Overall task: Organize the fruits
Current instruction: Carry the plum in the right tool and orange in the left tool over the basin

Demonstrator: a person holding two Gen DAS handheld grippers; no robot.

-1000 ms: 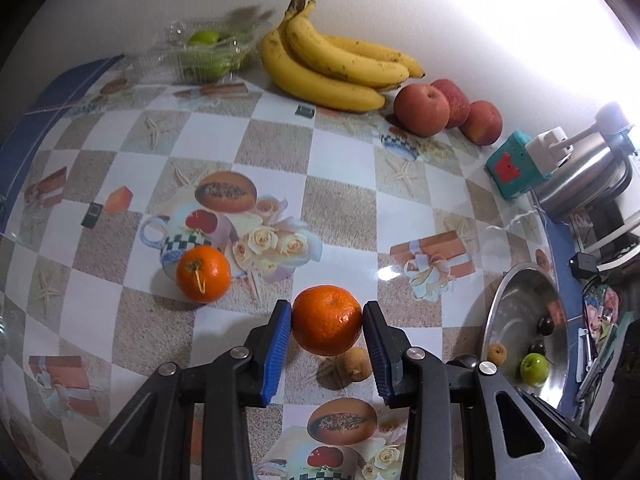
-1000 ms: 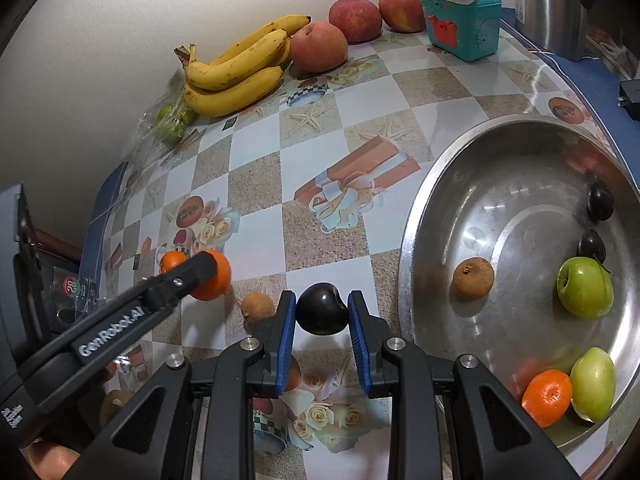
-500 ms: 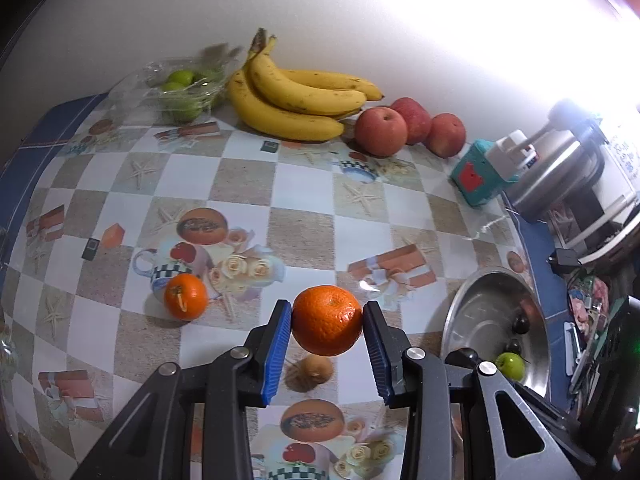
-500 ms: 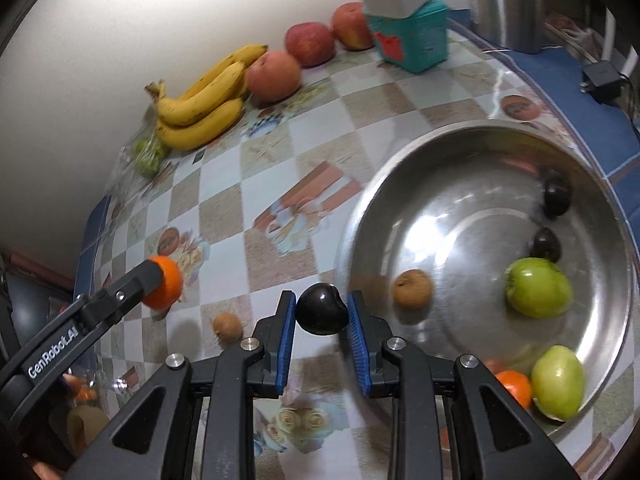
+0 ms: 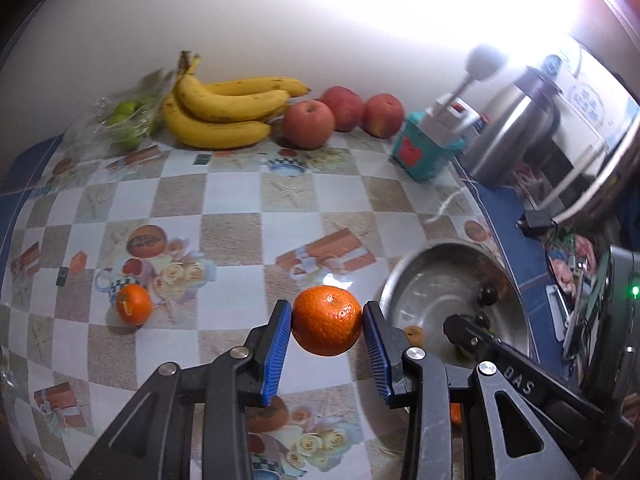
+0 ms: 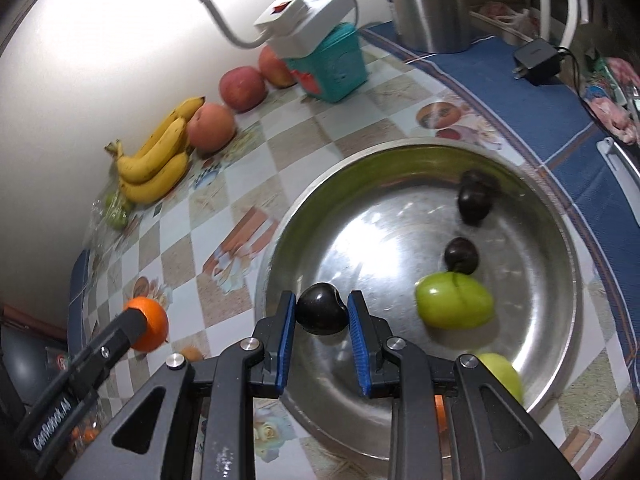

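With my right tool (image 6: 322,314) clamping a dark plum (image 6: 321,314) over the steel bowl (image 6: 560,240) and my left tool (image 5: 327,322) an orange (image 5: 327,320), a high release could bruise them.

A home kitchen table: a printed plastic tablecloth (image 5: 236,200) against a wall, bananas (image 5: 224,112) and apples (image 5: 340,114) along it, a steel kettle (image 5: 516,128), a steel bowl (image 6: 532,264) with fruit, a charger (image 6: 536,60).
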